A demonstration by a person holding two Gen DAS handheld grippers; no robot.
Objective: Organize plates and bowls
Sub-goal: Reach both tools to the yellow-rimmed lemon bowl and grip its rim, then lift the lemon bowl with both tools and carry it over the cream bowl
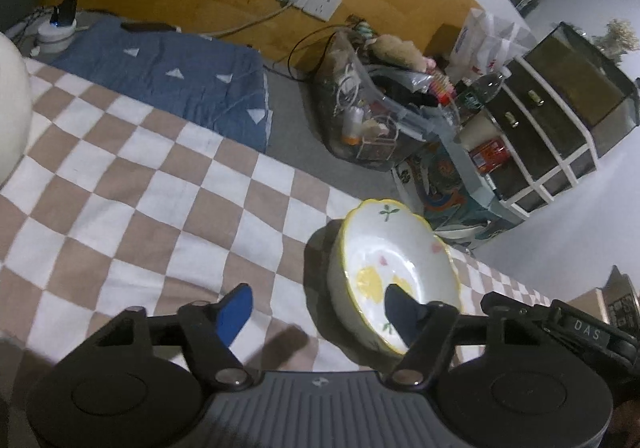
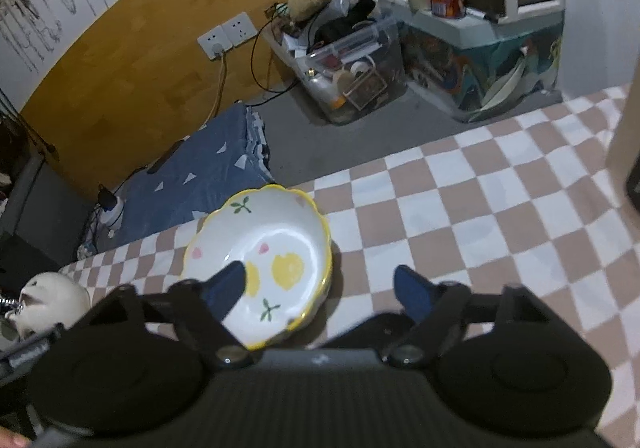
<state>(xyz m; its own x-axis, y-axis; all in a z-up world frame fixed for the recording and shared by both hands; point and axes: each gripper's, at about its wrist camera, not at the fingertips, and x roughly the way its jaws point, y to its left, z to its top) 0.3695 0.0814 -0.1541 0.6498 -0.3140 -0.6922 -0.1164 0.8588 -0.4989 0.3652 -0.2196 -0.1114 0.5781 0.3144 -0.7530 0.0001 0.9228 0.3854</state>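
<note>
Blue fingertips (image 1: 236, 312) of the left gripper (image 1: 320, 308) stand wide apart over the checkered cloth (image 1: 132, 184), and its right-hand finger lies in front of the bowl (image 1: 396, 272) — its tip shows against the white inside near the painted yellow blotches. Whether that finger touches the glaze cannot be told. Nothing sits between the two fingers but cloth and the near side of the bowl.

From the other side, the right gripper (image 2: 320, 284) is spread just as wide. Its left-hand finger (image 2: 226, 288) overlaps the bowl (image 2: 264, 260) at the near rim, while the other finger hangs over bare checks, apart from the dish. Neither gripper is clamped on anything.

That bowl is white with a wavy yellow rim, small green sprigs and pink marks, and it rests on the checkered cloth (image 2: 500, 216) close to the cloth's far edge. It looks tilted, one side of the rim higher, though the lens bends the view.

Beyond the cloth lies a blue quilt (image 1: 168, 84) with white triangles, and further off a clear storage bin (image 2: 348, 64) crammed with odds and ends — beside a wall socket (image 2: 228, 34) on the wooden panel.
</note>
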